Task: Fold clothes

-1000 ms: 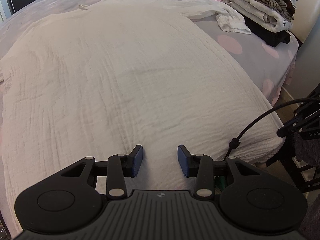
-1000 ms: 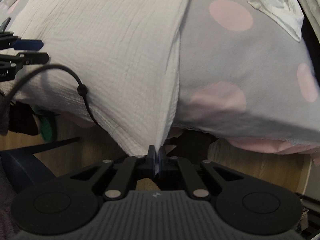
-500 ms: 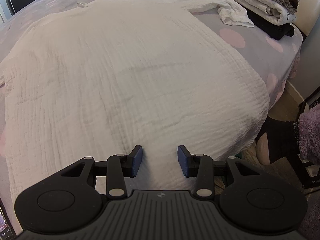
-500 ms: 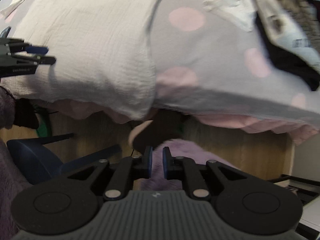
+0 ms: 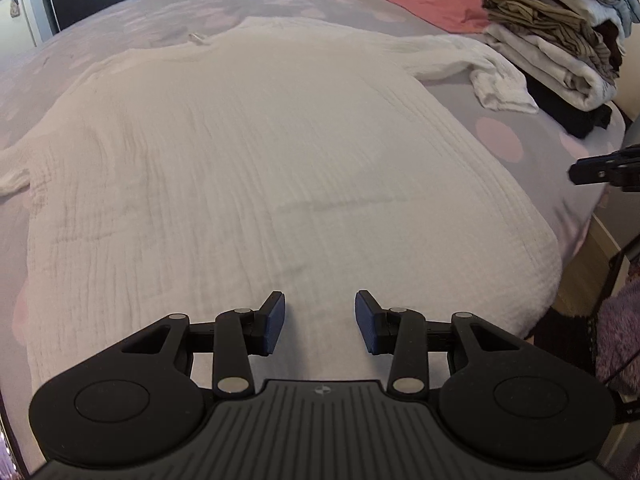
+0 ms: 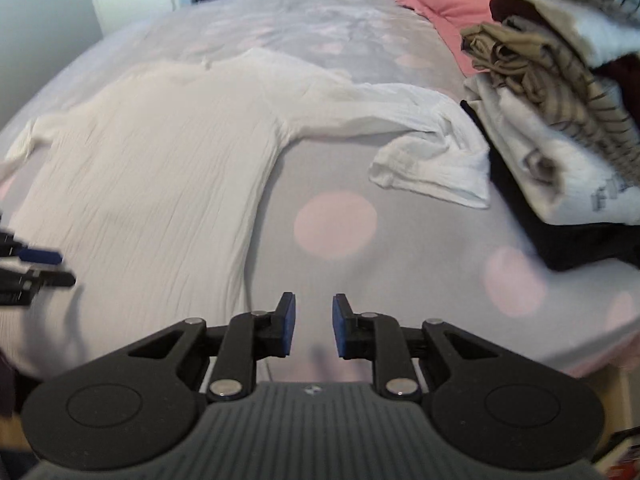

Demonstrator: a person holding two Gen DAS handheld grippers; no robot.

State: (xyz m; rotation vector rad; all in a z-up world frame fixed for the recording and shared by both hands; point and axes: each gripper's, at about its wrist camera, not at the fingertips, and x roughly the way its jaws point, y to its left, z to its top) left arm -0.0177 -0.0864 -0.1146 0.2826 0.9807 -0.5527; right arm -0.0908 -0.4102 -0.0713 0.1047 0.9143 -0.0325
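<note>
Dotted grey bedspread (image 6: 336, 224), white garment (image 5: 260, 168), seemingly wooden floor (image 5: 580, 280)

Clothes stack (image 6: 560, 120) crowding bed's (image 6: 336, 220) right

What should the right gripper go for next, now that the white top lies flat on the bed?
Probably the bunched sleeve: move the open right gripper forward and to the right to grasp its cuff end. The white top lies spread flat, but that sleeve sits crumpled beside the stack of folded clothes, so it likely needs straightening or folding in first. The left gripper hovers open over the hem.
</note>
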